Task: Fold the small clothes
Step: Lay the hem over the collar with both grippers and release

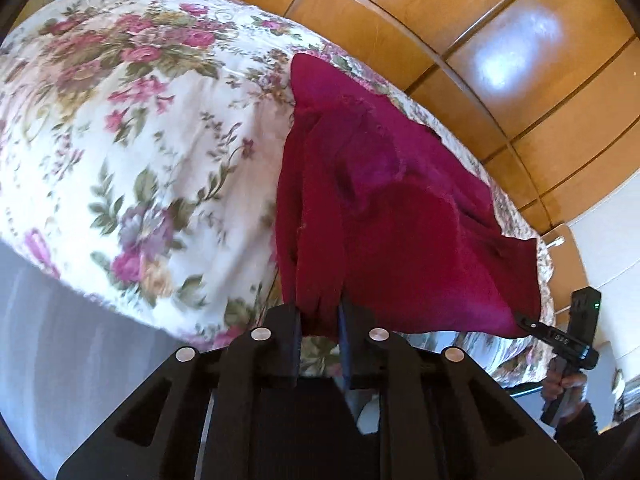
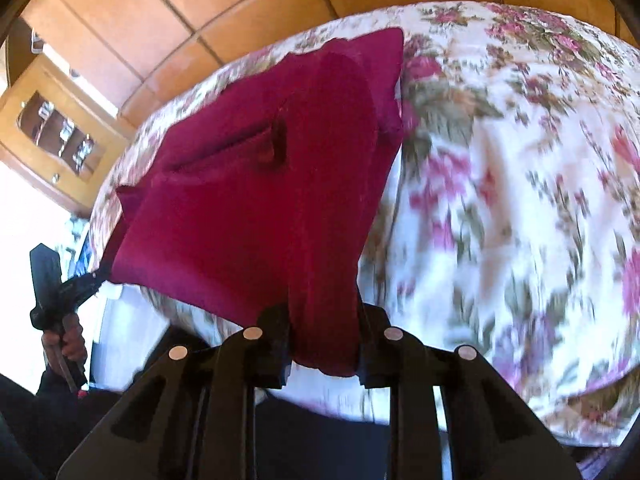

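A dark red garment (image 1: 380, 208) lies spread on a floral bedcover (image 1: 140, 140), its near edge lifted between the two grippers. My left gripper (image 1: 320, 316) is shut on one near corner, with fabric bunched between its fingers. In the left wrist view my right gripper (image 1: 525, 322) pinches the other near corner at the right. The right wrist view shows the same garment (image 2: 248, 200) with the right gripper (image 2: 322, 320) shut on a thick fold of it. My left gripper (image 2: 98, 276) holds the far corner at the left there.
The bedcover (image 2: 500, 200) runs wide on both sides of the garment. Behind the bed stand orange wooden panels (image 1: 500, 60). A small glazed wooden cabinet (image 2: 60, 132) is at the left. A hand (image 1: 568, 384) grips the right gripper's handle.
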Action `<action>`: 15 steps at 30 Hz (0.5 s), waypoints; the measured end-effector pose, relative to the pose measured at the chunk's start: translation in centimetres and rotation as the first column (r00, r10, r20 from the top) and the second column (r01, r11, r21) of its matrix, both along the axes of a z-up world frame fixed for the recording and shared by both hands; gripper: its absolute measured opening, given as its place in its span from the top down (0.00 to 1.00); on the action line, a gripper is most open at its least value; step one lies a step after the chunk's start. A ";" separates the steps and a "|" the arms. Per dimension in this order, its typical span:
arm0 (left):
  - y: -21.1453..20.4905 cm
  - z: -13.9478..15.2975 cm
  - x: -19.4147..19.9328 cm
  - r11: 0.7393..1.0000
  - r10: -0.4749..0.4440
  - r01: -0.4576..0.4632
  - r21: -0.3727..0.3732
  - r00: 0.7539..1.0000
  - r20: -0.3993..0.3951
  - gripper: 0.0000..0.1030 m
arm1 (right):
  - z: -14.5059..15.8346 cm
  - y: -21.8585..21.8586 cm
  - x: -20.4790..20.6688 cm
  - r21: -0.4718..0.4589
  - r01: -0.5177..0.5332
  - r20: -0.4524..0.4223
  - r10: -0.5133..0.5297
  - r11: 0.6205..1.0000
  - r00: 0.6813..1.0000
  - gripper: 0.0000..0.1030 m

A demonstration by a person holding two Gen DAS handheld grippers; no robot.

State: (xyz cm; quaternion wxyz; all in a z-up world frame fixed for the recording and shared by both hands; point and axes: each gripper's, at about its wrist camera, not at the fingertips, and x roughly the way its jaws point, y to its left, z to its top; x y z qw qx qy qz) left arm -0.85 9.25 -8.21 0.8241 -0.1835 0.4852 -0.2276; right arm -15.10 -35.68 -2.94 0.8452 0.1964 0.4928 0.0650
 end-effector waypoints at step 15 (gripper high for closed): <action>-3.3 1.4 9.1 0.995 -0.019 0.007 0.103 0.993 0.117 0.58 | 2.3 -1.4 7.9 -0.179 0.151 0.151 -0.125 0.972 0.981 0.61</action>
